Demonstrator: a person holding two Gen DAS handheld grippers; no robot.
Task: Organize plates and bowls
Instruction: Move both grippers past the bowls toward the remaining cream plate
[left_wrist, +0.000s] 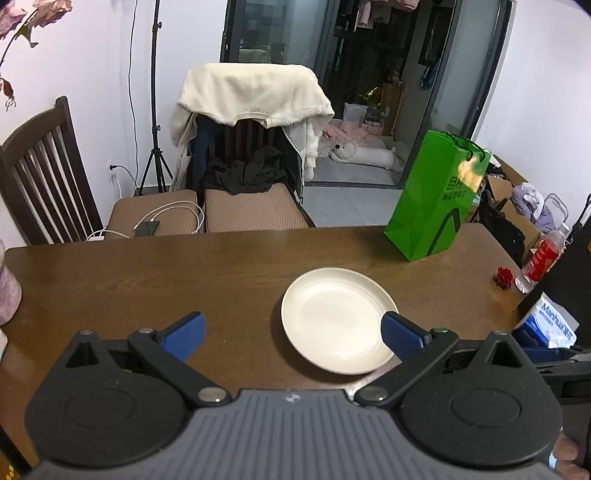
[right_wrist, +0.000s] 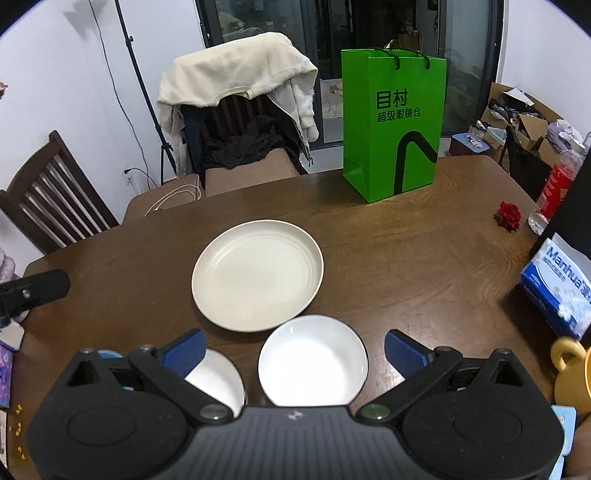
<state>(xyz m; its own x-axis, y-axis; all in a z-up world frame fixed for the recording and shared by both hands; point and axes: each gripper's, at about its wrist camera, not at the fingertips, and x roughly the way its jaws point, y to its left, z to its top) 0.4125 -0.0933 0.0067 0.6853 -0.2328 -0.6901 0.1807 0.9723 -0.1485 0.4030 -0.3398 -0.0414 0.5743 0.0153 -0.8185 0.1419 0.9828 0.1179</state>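
Observation:
A cream plate (left_wrist: 338, 319) lies on the brown wooden table (left_wrist: 147, 280); it also shows in the right wrist view (right_wrist: 256, 278). My left gripper (left_wrist: 293, 332) is open and empty above the table, its right finger over the plate's right rim. My right gripper (right_wrist: 293, 350) is open and empty, above a white bowl (right_wrist: 313, 363) that sits just in front of the plate. A second white bowl (right_wrist: 218, 380) lies to its left, partly hidden under the left finger.
A green paper bag (right_wrist: 393, 125) stands at the table's far side. A red rose (right_wrist: 509, 215), a red-labelled bottle (right_wrist: 556, 188), a blue tissue box (right_wrist: 557, 288) and a yellow mug (right_wrist: 570, 373) are at the right. Chairs (right_wrist: 236, 147) stand behind the table.

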